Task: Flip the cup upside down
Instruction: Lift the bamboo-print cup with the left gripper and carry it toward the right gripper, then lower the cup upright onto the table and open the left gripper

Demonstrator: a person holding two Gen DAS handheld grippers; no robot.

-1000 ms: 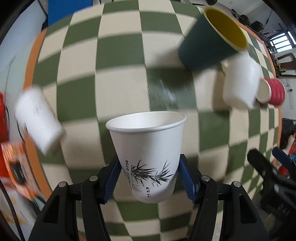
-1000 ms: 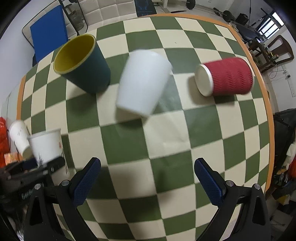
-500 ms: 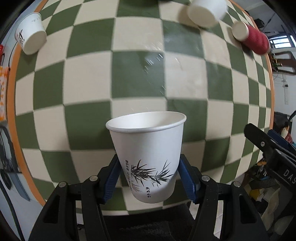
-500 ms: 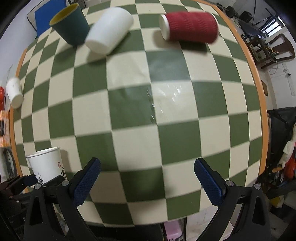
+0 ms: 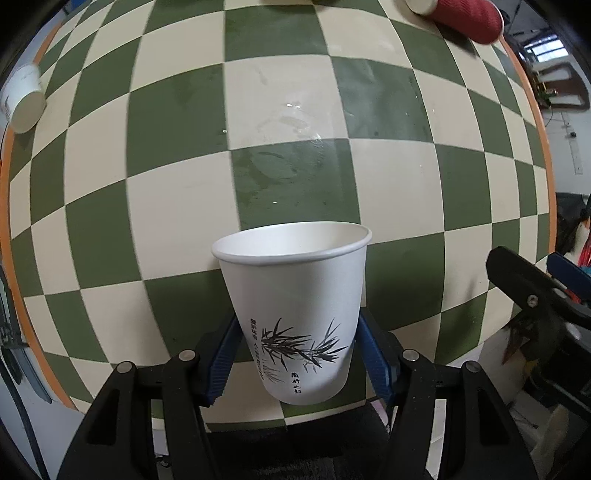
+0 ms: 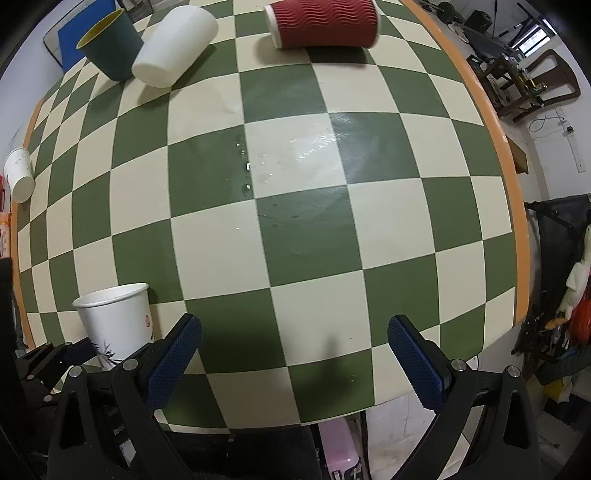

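Note:
A white paper cup with a bamboo print (image 5: 299,306) is held mouth up between the blue pads of my left gripper (image 5: 299,354), which is shut on its lower part above the near edge of the checkered table (image 5: 177,155). The same cup shows at the lower left of the right wrist view (image 6: 116,321). My right gripper (image 6: 293,354) is open and empty over the table's near edge, to the right of the cup.
A red ribbed cup (image 6: 325,22) lies on its side at the far edge. A plain white cup (image 6: 175,46) lies beside an upright dark green cup (image 6: 110,44) at the far left. Another white printed cup (image 6: 18,175) lies at the left edge. Water drops (image 6: 245,166) sit mid-table.
Both grippers have pulled back toward the table's near edge. The far cups now look smaller and farther off. My left gripper kept its hold on the bamboo cup.

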